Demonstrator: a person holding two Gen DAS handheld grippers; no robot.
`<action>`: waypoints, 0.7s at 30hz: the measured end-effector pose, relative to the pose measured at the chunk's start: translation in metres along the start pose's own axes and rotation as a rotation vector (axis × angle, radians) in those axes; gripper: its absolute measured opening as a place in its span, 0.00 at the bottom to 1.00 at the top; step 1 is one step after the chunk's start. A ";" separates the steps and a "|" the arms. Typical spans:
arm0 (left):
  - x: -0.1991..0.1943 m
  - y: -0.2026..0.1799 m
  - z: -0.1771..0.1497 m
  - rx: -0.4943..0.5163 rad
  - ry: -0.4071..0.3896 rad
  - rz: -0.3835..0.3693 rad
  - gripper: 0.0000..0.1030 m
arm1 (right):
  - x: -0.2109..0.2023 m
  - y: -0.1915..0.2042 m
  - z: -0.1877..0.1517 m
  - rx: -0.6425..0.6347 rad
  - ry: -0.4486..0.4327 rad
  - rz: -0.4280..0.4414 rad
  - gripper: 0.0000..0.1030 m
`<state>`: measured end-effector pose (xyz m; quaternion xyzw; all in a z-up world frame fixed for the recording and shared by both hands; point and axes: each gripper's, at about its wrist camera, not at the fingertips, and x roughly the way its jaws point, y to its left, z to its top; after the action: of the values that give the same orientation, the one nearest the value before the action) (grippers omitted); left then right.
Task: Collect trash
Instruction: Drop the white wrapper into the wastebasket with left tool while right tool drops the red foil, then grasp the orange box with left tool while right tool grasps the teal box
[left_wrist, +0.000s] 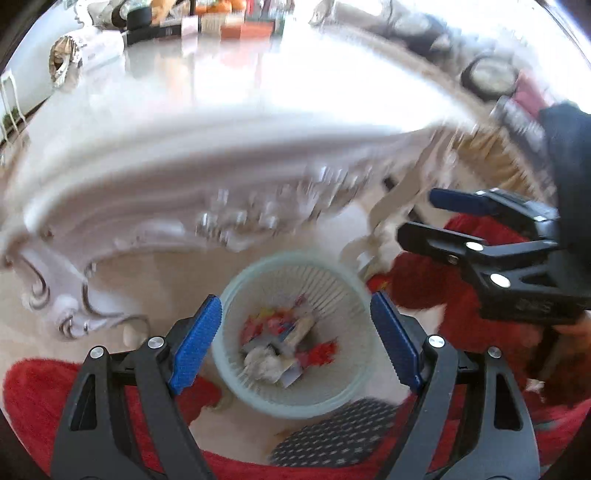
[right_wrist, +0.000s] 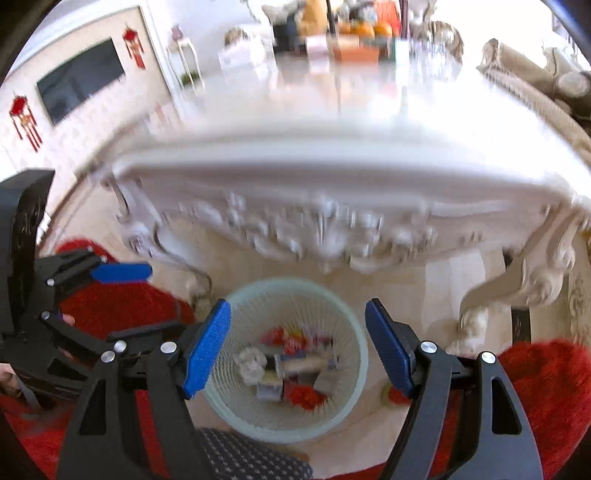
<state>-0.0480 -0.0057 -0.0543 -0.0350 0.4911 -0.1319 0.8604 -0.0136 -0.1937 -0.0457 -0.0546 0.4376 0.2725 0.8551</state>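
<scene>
- Left tongs (left_wrist: 295, 341) spread wide, nothing between the blue pads (left_wrist: 195, 347); poised above the pale ribbed wastebasket (left_wrist: 258, 391) on the floor.
- Right tongs (right_wrist: 297, 347) likewise spread and empty, above the same basket (right_wrist: 354, 373); seen also from the left wrist, off to the right (left_wrist: 424, 218), jaws apart.
- Trash (left_wrist: 284, 347) lying in the bottom of the basket: crumpled white tissue, red and yellow wrappers, small grey-and-blue cartons (right_wrist: 295, 369).
- Step in hand, by judgement: drop just finished, both loads in the basket.
- Next move, probably: up and back to the white carved counter (right_wrist: 332, 162) for any scrap left there; calls for clearing the counter's edge on the rise, then a fresh pinch.
- Far end of the counter crowded with boxes and oranges (right_wrist: 365, 27); too blurred to tell trash from keepers.
- Near counter top washed out by glare; possibly bare, cannot say.
- Dotted dark fabric (left_wrist: 332, 432) below the basket, cut off by the frame; identity unclear.
- Red rug (right_wrist: 546, 373) around the basket; hands mostly hidden behind the tongs.
</scene>
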 end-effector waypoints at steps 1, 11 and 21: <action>-0.012 0.002 0.016 -0.009 -0.024 -0.006 0.79 | -0.006 -0.002 0.008 -0.002 -0.021 -0.001 0.69; 0.001 0.033 0.194 -0.165 -0.202 0.085 0.82 | -0.024 -0.065 0.151 -0.085 -0.283 -0.134 0.70; 0.102 0.060 0.330 -0.369 -0.203 0.195 0.82 | 0.059 -0.151 0.298 -0.075 -0.288 -0.161 0.73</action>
<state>0.2945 0.0028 0.0194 -0.1574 0.4187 0.0482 0.8931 0.3052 -0.1980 0.0687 -0.0819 0.2940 0.2242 0.9255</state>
